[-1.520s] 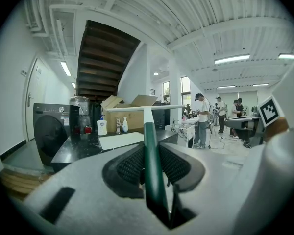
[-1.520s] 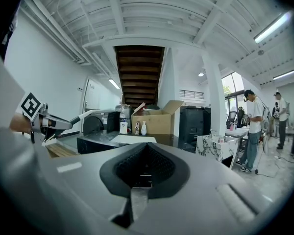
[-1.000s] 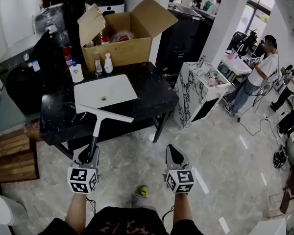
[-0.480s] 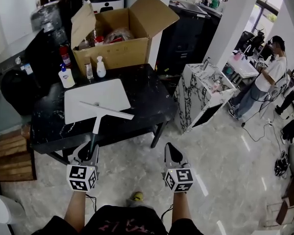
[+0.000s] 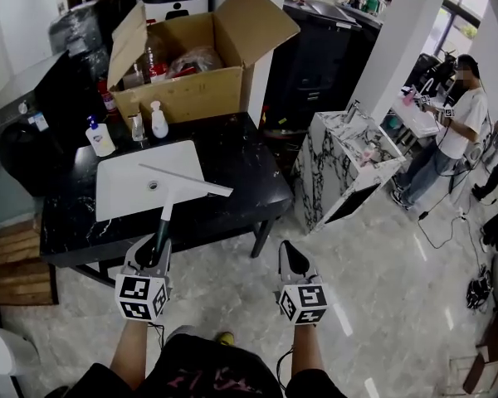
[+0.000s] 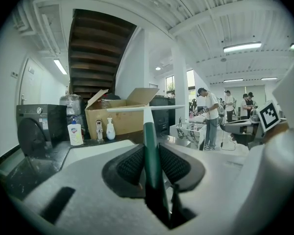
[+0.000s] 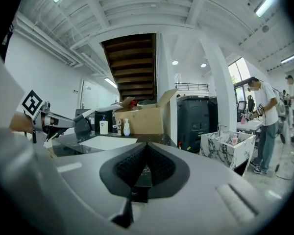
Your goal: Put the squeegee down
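Note:
My left gripper (image 5: 155,254) is shut on the dark green handle of the squeegee (image 5: 167,211). Its white blade (image 5: 185,181) hangs crosswise above the near right part of the white sink basin (image 5: 120,193), which is set in the black table (image 5: 232,168). In the left gripper view the handle (image 6: 150,151) runs straight out between the pads, with the blade (image 6: 144,109) level at its far end. My right gripper (image 5: 292,257) is shut with nothing in it and hovers over the floor in front of the table. Its closed pads (image 7: 137,165) show in the right gripper view.
An open cardboard box (image 5: 187,73) stands at the table's back, with soap bottles (image 5: 100,138) (image 5: 159,121) and a glass in front of it. A marble-patterned cabinet (image 5: 349,160) stands to the right and a washing machine (image 5: 21,143) to the left. Wooden pallets (image 5: 17,264) lie at the lower left. A person (image 5: 452,127) works at the far right.
Both grippers have moved forward toward the table together. The squeegee blade has travelled further in over the sink basin. Neither grip has changed.

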Available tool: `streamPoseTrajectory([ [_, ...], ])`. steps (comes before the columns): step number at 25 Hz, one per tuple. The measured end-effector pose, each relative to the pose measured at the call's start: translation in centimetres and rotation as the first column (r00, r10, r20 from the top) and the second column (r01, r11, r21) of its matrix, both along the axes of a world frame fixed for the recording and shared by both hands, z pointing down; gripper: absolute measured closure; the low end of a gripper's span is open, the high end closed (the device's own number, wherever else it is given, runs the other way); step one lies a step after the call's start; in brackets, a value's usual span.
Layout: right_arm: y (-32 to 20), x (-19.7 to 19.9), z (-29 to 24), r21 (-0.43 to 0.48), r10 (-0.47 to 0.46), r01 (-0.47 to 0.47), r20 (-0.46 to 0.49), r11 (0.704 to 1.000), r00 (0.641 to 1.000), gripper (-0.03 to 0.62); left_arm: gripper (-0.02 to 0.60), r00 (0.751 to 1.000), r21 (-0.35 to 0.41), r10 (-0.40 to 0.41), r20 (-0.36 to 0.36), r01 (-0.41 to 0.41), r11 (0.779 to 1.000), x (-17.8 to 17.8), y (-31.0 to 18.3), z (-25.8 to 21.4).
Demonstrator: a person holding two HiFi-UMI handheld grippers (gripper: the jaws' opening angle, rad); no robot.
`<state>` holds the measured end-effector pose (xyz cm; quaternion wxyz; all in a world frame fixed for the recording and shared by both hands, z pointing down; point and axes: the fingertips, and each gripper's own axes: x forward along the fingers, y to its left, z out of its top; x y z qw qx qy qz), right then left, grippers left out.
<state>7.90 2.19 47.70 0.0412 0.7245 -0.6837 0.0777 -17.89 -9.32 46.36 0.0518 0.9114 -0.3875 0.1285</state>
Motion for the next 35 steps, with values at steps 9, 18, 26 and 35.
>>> streamPoseTrajectory([
  [9, -2.6, 2.9, 0.9, -0.007, -0.005, 0.005, 0.012, 1.000, 1.000, 0.594, 0.480, 1.000, -0.005, 0.017, 0.011, -0.017, 1.000, 3.8, -2.6, 0.5],
  [18, -7.6, 6.1, 1.5, -0.019, -0.004, 0.004, 0.003, 1.000, 1.000, 0.592, 0.480, 0.999, -0.018, 0.041, 0.009, -0.041, 0.999, 7.9, -7.7, 1.5],
  [26, -14.1, 9.7, 1.8, -0.042, -0.009, 0.009, -0.013, 0.999, 1.000, 0.592, 0.480, 0.998, -0.044, 0.056, 0.014, -0.055, 0.998, 11.9, -14.0, 2.6],
  [35, -21.8, 13.2, 1.4, -0.045, -0.017, 0.016, -0.021, 0.999, 1.000, 0.592, 0.480, 0.999, -0.057, 0.048, 0.013, -0.047, 0.997, 15.4, -21.6, 2.7],
])
